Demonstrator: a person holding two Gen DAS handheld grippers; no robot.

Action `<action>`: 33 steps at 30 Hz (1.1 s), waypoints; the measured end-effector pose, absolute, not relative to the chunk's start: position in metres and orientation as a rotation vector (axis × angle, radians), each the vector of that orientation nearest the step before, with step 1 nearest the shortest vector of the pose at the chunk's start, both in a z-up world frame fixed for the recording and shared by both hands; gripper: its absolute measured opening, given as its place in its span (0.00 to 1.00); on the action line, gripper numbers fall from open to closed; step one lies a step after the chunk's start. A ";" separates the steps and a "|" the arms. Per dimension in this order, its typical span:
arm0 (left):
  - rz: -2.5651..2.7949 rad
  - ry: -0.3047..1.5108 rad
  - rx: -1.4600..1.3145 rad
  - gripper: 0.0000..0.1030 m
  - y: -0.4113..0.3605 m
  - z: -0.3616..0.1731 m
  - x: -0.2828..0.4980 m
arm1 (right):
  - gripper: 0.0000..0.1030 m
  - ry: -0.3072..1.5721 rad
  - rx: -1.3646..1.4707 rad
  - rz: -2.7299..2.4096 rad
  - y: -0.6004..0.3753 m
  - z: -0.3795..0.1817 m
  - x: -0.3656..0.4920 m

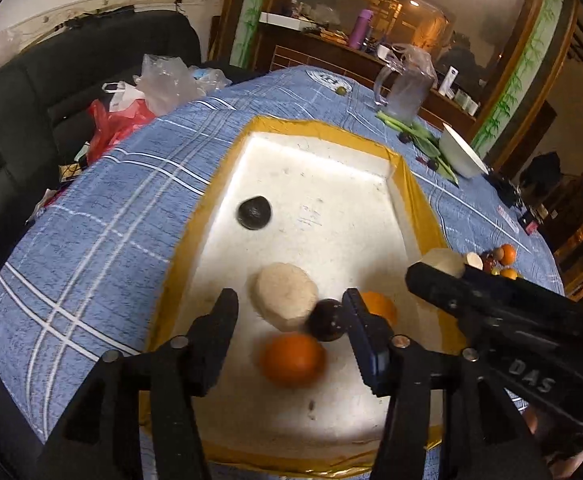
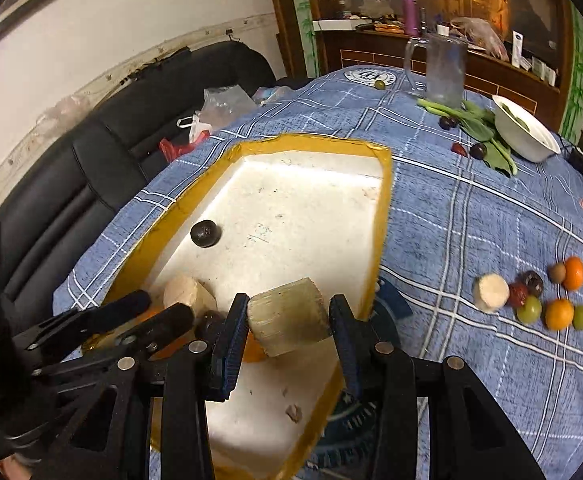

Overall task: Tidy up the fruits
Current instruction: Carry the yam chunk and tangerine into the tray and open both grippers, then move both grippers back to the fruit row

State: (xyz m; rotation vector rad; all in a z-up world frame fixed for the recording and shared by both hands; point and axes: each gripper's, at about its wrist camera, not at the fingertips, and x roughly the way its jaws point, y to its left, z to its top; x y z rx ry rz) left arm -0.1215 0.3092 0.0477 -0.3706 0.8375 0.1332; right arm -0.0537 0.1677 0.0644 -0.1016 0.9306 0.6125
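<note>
The right tongs [image 2: 287, 320] grip a pale, fibrous cut stalk chunk [image 2: 289, 322], perhaps sugarcane, flank to flank above the near right rim of the white foam tray [image 2: 291, 208]. It looks stiff and moderately heavy, unlikely to crush, though its moist cut ends could slip; the ridged flanks, where the pads sit now, seem the surest hold.

The left tongs [image 1: 289, 332] stand released over the tray's near end, holding nothing. A blurred orange [image 1: 293, 359] lies just below the gap between their tips. It is round, firm and likely to roll, so best taken across its widest part. Beside it lie a dark round fruit [image 1: 325, 320], a second orange [image 1: 379, 306] half hidden behind one finger, and a peeled pale chunk [image 1: 285, 296]; this crowd at the tray's near end leaves little free floor for setting the held piece down, and the two tools sit close enough to clash.

Farther up the tray, near its left wall, a dark avocado-like fruit [image 2: 205, 233] sits alone.

On the desk [image 2: 471, 216] beyond the tray's right rim waits a cluster of loose fruit [image 2: 539, 296]: oranges, green and dark plums, another pale chunk. At the far edge stand a white bowl [image 2: 525, 134], leafy greens [image 2: 481, 124] and a clear jug [image 2: 445, 68].
</note>
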 end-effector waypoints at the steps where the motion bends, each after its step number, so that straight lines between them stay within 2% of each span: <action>1: 0.133 0.836 -0.375 0.54 0.310 0.049 -0.122 | 0.44 0.933 -0.103 0.615 0.170 0.064 -0.053; 3: 0.136 0.832 -0.378 0.57 0.313 0.052 -0.125 | 0.44 0.932 -0.097 0.620 0.174 0.064 -0.051; 6: 0.143 0.821 -0.383 0.65 0.315 0.057 -0.128 | 0.52 0.913 -0.078 0.619 0.175 0.071 -0.049; 12: 0.146 0.808 -0.363 0.67 0.310 0.068 -0.134 | 0.54 0.857 -0.046 0.598 0.152 0.093 -0.057; 16: 0.130 0.791 -0.346 0.71 0.300 0.076 -0.137 | 0.60 0.832 -0.014 0.548 0.114 0.100 -0.069; 26: -0.019 0.792 -0.252 0.71 0.235 0.098 -0.139 | 0.61 0.832 0.215 0.365 -0.006 0.089 -0.107; 28: -0.052 0.786 -0.228 0.74 0.220 0.103 -0.140 | 0.62 0.832 0.273 0.334 -0.025 0.084 -0.113; 33: -0.144 0.808 -0.192 0.75 0.176 0.111 -0.134 | 0.61 0.834 0.316 0.269 -0.059 0.077 -0.130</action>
